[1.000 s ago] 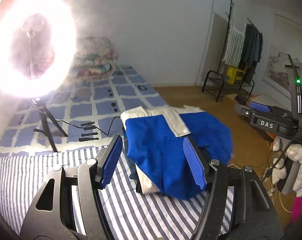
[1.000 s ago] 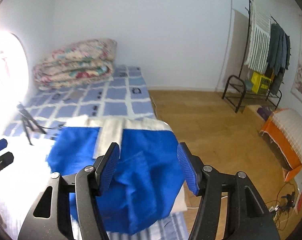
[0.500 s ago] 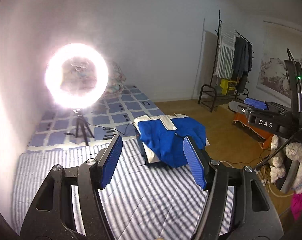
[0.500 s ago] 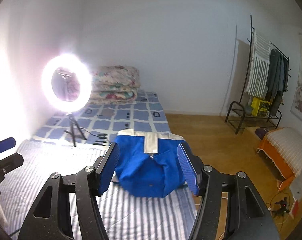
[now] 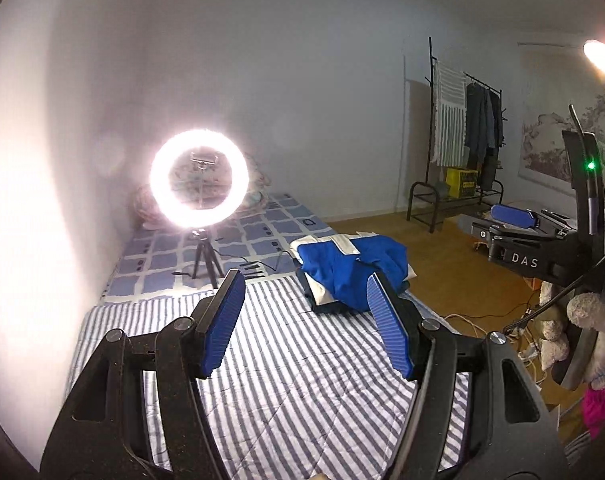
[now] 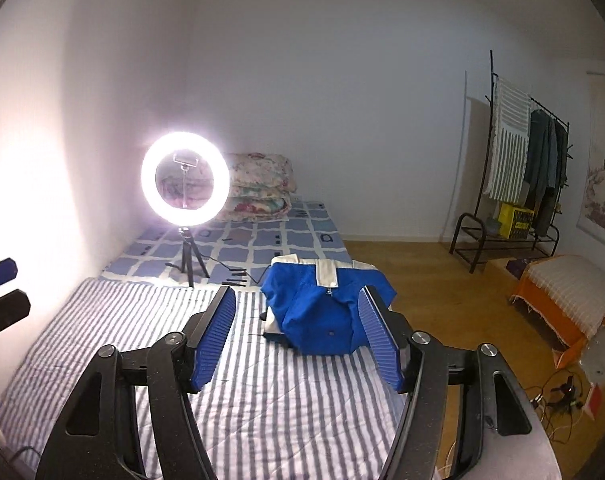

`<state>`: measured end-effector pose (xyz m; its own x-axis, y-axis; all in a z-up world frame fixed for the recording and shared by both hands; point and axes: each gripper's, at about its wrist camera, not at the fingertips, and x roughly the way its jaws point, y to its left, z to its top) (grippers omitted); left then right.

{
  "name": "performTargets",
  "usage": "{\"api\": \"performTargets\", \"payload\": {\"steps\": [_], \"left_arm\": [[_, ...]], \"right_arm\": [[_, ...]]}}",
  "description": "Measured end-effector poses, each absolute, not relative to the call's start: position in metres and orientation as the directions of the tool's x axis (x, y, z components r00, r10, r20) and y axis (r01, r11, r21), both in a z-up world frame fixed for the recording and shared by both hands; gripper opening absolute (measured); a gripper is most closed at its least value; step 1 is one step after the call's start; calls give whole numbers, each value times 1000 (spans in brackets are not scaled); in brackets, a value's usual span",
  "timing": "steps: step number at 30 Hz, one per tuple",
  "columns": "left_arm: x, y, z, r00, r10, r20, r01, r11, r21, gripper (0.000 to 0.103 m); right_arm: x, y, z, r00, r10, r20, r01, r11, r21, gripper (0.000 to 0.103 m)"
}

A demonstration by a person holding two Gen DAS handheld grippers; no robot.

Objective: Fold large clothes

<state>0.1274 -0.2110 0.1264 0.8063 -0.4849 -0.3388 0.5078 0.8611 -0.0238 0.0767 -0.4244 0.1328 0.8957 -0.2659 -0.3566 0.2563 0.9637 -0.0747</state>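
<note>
Behind the ring light (image 5: 198, 179) glare, bedding blurs; both grippers' fingers spread, the right's just widened

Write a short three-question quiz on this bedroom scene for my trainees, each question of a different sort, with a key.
1. True or false: the blue and white garment lies folded on the striped bedcover.
2. Multiple choice: the lit ring light stands on
A. the wooden floor
B. the checked sheet
C. the clothes rack
3. Fill in: the left tool and the right tool are both ____ and hold nothing.

Key
1. True.
2. B.
3. Open; the right tool's jaws have just been opening, with nothing between them.
</note>
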Motion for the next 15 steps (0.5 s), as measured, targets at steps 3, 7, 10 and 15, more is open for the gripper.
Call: {"api": "performTargets", "payload": {"steps": [3, 7, 10, 15], "left_arm": [[115, -208, 122, 812, -479, -333, 502, 865, -19, 66], [107, -205, 115, 811, -480, -333, 497, 867, -40, 66], [104, -207, 111, 811, -477, -339, 499, 866, -27, 66], [102, -210, 102, 813, -468, -348, 491, 871, -24, 66]], "right_arm": [[65, -416, 129, 900, -269, -342, 261, 963, -72, 69], [56, -406, 122, 901, -269, -340, 258, 963, -78, 70], [52, -402, 116, 898, -273, -345, 263, 962, -76, 70], [51, -391, 105, 890, -280, -361, 266, 960, -89, 70]]}}
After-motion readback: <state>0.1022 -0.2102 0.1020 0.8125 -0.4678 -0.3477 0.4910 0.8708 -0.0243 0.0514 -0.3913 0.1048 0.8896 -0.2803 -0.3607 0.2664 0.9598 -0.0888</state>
